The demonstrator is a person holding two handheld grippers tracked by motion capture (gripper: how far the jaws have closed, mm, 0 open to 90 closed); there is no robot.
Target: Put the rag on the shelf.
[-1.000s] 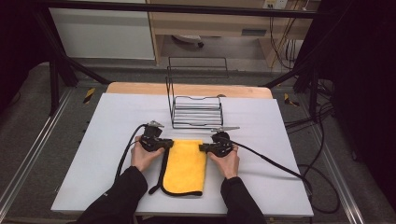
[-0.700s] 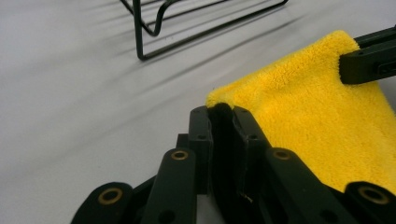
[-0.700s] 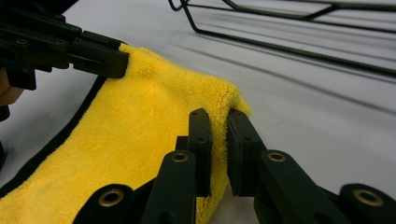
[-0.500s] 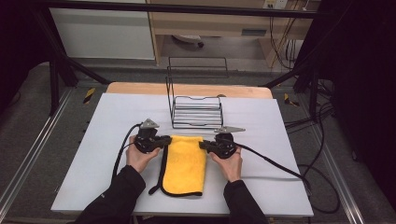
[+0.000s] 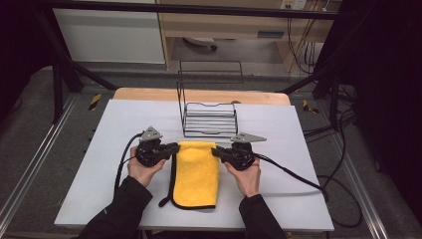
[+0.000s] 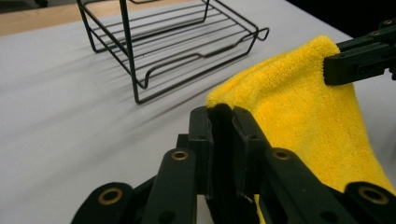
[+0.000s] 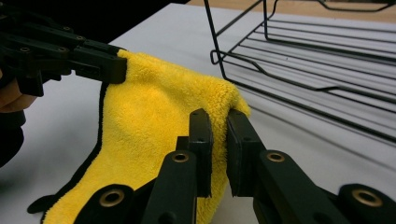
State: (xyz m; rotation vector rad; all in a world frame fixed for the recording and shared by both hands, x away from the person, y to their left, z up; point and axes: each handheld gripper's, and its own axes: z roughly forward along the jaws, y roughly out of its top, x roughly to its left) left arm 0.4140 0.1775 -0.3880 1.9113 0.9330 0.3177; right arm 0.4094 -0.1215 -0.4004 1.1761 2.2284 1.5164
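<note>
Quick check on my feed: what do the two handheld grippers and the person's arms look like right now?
Both the left gripper and the right gripper are black, each with two flat jaws on linkage arms set with brass-coloured pivot rings. Each carries a grey three-cornered plate on top and trails a black cable. The person wears black long sleeves; hands are ungloved.

Left gripper (image 5: 171, 148): black body, grey three-cornered plate on top at 12 o'clock, black cable trailed toward 7 o'clock. Right gripper (image 5: 216, 151): likewise black, grey plate on top, black cable led off toward 4 o'clock. Jaws: flat black pads on linked black arms, brass-coloured rivets seen at the pivots. Long black sleeves are worn on both forearms.
</note>
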